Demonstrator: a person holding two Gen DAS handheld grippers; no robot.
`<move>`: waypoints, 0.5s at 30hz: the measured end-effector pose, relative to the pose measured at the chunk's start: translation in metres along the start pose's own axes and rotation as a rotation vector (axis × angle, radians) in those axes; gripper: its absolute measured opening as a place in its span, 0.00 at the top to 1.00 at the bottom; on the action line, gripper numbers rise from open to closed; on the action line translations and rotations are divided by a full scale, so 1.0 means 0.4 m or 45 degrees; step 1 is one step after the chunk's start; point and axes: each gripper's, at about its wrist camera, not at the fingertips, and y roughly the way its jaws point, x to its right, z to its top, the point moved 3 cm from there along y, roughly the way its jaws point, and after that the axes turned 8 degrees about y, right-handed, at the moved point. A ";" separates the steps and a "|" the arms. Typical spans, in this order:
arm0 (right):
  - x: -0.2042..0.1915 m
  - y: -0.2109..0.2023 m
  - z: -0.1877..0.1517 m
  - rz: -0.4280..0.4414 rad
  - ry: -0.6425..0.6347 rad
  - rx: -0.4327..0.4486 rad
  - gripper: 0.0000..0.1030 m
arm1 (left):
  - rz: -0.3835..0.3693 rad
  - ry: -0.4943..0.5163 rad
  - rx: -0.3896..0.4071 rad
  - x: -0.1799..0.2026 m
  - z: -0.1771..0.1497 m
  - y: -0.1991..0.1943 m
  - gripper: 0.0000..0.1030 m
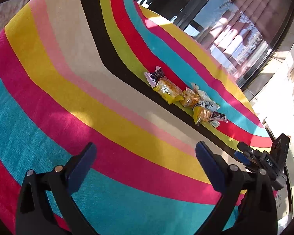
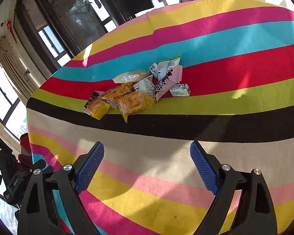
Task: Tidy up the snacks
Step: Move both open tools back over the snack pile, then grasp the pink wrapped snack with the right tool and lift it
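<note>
Snacks [image 2: 139, 90] lie in one loose heap on the surface [image 2: 235, 62], across the green and red stripes of the striped cloth [image 2: 147, 195], with the nearest packs overlapping the black stripe. Heap contents: several yellow packs [image 2: 134, 102] of golden pastry at the near side, touching one another; a pink wrapper [image 2: 167, 82] with dark lettering lying over white printed sachets; one clear bag [image 2: 130, 76] at the far side; one small white sachet [image 2: 180, 90] just beside the pink wrapper. In the left view the same heap [image 1: 186, 96] stretches along the green stripe, a second pink wrapper [image 1: 155, 75] at its far end.

Right claw [image 2: 147, 168]: spread wide, nothing between the blue pads [image 2: 203, 168], held above the beige and pink stripes, apart from the heap.

Left claw [image 1: 146, 168]: spread wide, empty, above the magenta and yellow stripes, well apart from the heap.

Windows [image 2: 49, 39] stand beyond the surface edge.
</note>
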 end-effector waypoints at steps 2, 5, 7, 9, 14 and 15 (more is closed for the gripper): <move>0.011 0.035 0.052 -0.042 0.008 0.043 0.16 | 0.048 0.004 -0.015 -0.005 -0.003 0.002 0.02; 0.041 0.110 0.121 -0.043 0.069 0.033 0.16 | 0.069 0.021 -0.033 -0.003 -0.005 0.006 0.02; 0.048 0.151 0.155 -0.024 0.125 0.032 0.16 | 0.056 0.023 -0.036 -0.008 -0.005 0.004 0.02; 0.043 0.176 0.179 -0.005 0.145 0.041 0.16 | 0.051 0.019 -0.034 -0.011 -0.006 0.005 0.02; -0.004 0.218 0.174 -0.019 0.036 -0.031 0.41 | 0.056 0.025 -0.036 -0.011 -0.007 0.005 0.02; -0.015 0.217 0.165 -0.019 -0.004 -0.044 0.66 | 0.057 0.026 -0.036 -0.010 -0.007 0.004 0.02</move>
